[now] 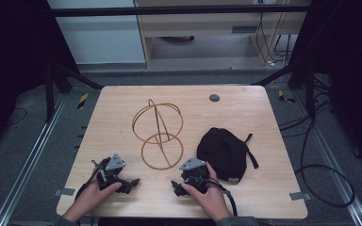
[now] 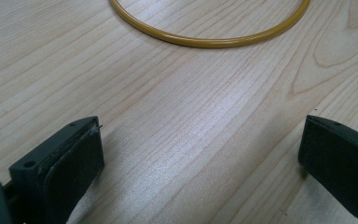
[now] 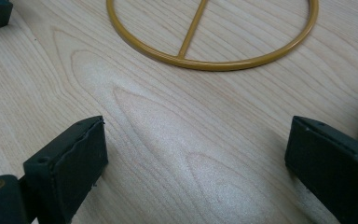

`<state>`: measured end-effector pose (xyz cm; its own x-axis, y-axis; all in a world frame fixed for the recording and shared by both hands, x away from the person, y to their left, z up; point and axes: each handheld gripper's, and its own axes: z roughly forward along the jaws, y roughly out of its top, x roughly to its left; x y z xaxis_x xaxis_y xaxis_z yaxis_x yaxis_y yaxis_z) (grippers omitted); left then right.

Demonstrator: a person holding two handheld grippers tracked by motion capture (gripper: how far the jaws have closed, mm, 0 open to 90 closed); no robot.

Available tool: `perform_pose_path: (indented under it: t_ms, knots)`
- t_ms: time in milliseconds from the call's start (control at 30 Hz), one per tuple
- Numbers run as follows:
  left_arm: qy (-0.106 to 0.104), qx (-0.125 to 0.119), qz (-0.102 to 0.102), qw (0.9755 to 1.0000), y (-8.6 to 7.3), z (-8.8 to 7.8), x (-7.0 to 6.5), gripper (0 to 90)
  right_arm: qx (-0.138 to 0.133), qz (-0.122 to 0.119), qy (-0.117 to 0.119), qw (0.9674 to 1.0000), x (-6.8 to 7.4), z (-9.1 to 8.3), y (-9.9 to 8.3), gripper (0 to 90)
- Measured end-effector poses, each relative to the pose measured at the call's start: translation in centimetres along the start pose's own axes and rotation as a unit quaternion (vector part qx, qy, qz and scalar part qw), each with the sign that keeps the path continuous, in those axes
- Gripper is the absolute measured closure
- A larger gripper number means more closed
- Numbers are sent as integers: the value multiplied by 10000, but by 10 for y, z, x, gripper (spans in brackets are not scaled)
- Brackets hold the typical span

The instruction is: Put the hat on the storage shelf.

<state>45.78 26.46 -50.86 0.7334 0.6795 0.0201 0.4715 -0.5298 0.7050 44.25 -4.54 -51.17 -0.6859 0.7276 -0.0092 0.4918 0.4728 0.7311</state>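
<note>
While both grippers — left gripper point(image 1: 131, 181) and right gripper point(image 1: 175, 185) — are sitting released at the frame's bottom, the black cap point(image 1: 223, 153) and wire stand point(image 1: 158, 134) are lying untouched — everything's waiting.

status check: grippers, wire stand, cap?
Left gripper and right gripper open, empty, low over the table. Wire stand upright between them, untouched. Cap beside right hand. Nothing blocking.

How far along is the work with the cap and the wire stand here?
Nothing looks done yet. The black cap lies on the table, to the right of the gold wire stand and apart from it. In hand: nothing; the left hand-held gripper and right hand-held gripper rest open near the table's front edge. Probably left: picking up the cap and whatever follows with the stand.
</note>
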Motion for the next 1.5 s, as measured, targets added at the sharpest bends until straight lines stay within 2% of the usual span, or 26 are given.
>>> perform_pose_path:
  t_ms: [433, 567, 600, 633, 733, 767, 800, 900, 933, 967, 1000, 1067, 1100, 1133, 1167, 1200, 1233, 1300, 1367, 1400, 1467, 1500]
  knots:
    - [21, -7, -4, 10000, 0, 0, 0, 0, 8, 37, -41, 10000, 0, -1, -1, 57]
    - [21, -8, -6, 10000, 0, 0, 0, 0, 24, 87, -122, 9999, 0, -6, -4, 81]
    - [22, -8, -6, 10000, 0, 0, 0, 0, 61, 73, -191, 9998, 1, -14, -4, 79]
    - [22, -8, -6, 10000, 0, 0, 0, 0, 61, 73, -191, 9998, 1, -14, -4, 79]
    - [21, -8, -6, 10000, 0, 0, 0, 0, -228, 221, -319, 9990, -1, -37, -6, 74]
    - [21, -8, -6, 10000, 0, 0, 0, 0, -228, 221, -319, 9990, -1, -37, -6, 74]
    - [23, -8, -7, 10000, 0, 0, 0, 0, -310, 232, -514, 9979, -2, -51, -10, 73]
    - [25, -9, -9, 10000, 0, 0, 0, 0, -396, 304, -843, 9952, -7, -68, -18, 78]
    - [24, -8, -8, 10000, 0, 0, 0, 0, -501, 363, -963, 9934, -10, -76, -22, 80]
    - [24, -8, -8, 10000, 0, 0, 0, 0, -501, 363, -963, 9934, -10, -76, -22, 80]
    - [24, -8, -7, 10000, 0, 0, 0, 0, -613, 528, -1080, 9908, -14, -89, -26, 78]
    - [24, -9, -10, 10000, 0, 0, 0, 0, -763, 626, -1179, 9881, -16, -98, -29, 75]
    - [24, -9, -10, 10000, 0, 0, 0, 0, -763, 626, -1179, 9881, -16, -98, -29, 75]
    - [25, -8, -11, 10000, 0, 0, 0, 0, -899, 672, -1172, 9867, -18, -104, -29, 70]
    - [27, -8, -11, 10000, 0, 0, -1, 0, -912, 678, -1238, 9858, -18, -105, -29, 70]
    - [27, -8, -11, 10000, 0, 0, -1, 0, -912, 678, -1238, 9858, -18, -105, -29, 70]
    - [29, -9, -14, 10000, 0, 0, -1, 0, -899, 633, -1391, 9842, -21, -107, -27, 70]
    - [28, -9, -16, 10000, 0, 0, -1, 0, -875, 641, -1418, 9839, -22, -107, -26, 70]
    - [28, -8, -14, 10000, 0, 0, -1, 0, -787, 550, -1505, 9839, -25, -108, -20, 74]
    - [28, -7, -12, 10000, 0, 0, -1, 0, -554, 408, -1578, 9851, -30, -109, -13, 78]
    - [27, -7, -14, 10000, 0, 0, -1, 0, -380, 319, -1600, 9859, -35, -110, -7, 82]
    - [27, -7, -14, 10000, 0, 0, -1, 0, -380, 319, -1600, 9859, -35, -110, -7, 82]
